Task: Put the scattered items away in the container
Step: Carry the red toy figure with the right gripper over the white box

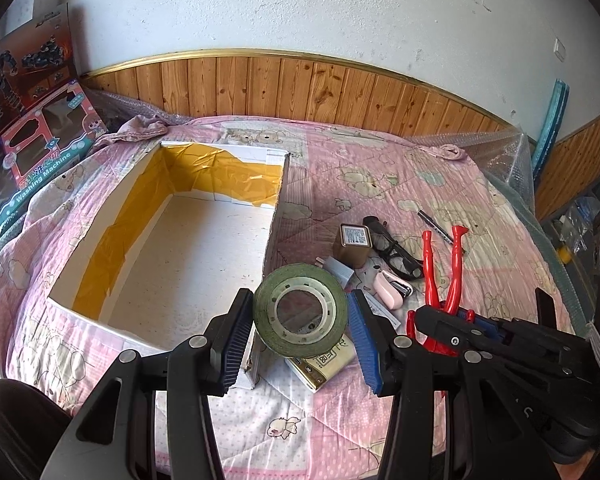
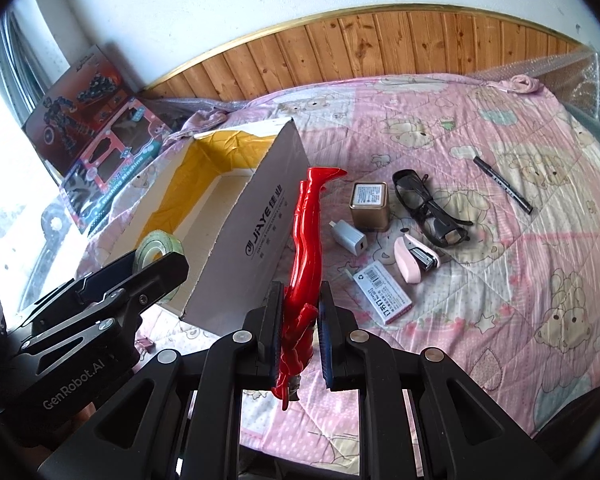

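An open white cardboard box (image 1: 100,312), lined with yellow tape, lies on the pink quilt. My left gripper (image 1: 300,320) is shut on a green tape roll (image 1: 332,300), held upright over the box's near right corner. My right gripper (image 2: 300,328) is shut on a red plastic figure (image 2: 308,232), its legs pointing forward beside the box's right wall (image 2: 256,240). In the right wrist view the left gripper (image 2: 156,268) shows with the tape roll (image 2: 152,246) at the box's near end. In the left wrist view the right gripper (image 1: 446,314) and the figure (image 1: 456,264) sit close on the right.
On the quilt right of the box lie a gold tin (image 2: 370,206), black glasses (image 2: 432,208), a black marker (image 2: 502,184), a white charger (image 2: 350,238), a pink stapler (image 2: 414,258) and a staples box (image 2: 382,292). Toy boxes (image 1: 28,152) lean at the far left. A wood-panelled wall (image 1: 300,88) is behind.
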A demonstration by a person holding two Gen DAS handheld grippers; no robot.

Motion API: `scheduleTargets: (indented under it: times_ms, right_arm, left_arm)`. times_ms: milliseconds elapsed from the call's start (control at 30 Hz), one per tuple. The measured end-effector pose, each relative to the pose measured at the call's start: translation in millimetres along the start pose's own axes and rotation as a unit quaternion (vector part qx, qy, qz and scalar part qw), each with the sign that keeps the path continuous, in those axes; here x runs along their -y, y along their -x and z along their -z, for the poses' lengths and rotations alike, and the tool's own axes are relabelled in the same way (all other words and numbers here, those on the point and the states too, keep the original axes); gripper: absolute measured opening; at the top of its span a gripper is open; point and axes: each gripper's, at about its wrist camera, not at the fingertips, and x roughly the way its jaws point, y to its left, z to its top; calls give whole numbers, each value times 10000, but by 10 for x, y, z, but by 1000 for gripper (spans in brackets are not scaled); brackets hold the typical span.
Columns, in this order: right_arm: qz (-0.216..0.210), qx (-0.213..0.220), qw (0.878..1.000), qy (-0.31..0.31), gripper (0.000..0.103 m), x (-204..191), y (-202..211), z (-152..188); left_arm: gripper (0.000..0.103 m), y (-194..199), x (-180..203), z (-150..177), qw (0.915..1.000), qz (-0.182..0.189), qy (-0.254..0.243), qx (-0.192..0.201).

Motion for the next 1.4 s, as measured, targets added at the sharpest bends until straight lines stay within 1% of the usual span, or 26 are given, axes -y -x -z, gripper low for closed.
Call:
scheduleTargets:
  times_ms: [567, 1400]
  right_arm:
    - [-123, 22, 9993, 362, 16, -424, -70, -225]
    - [-407, -111, 9958, 811, 16, -988, -353, -464]
  left_arm:
    - [49, 110, -304, -125, 9994, 12, 322, 151]
    - [49, 132, -976, -309, 9954, -207, 894, 288]
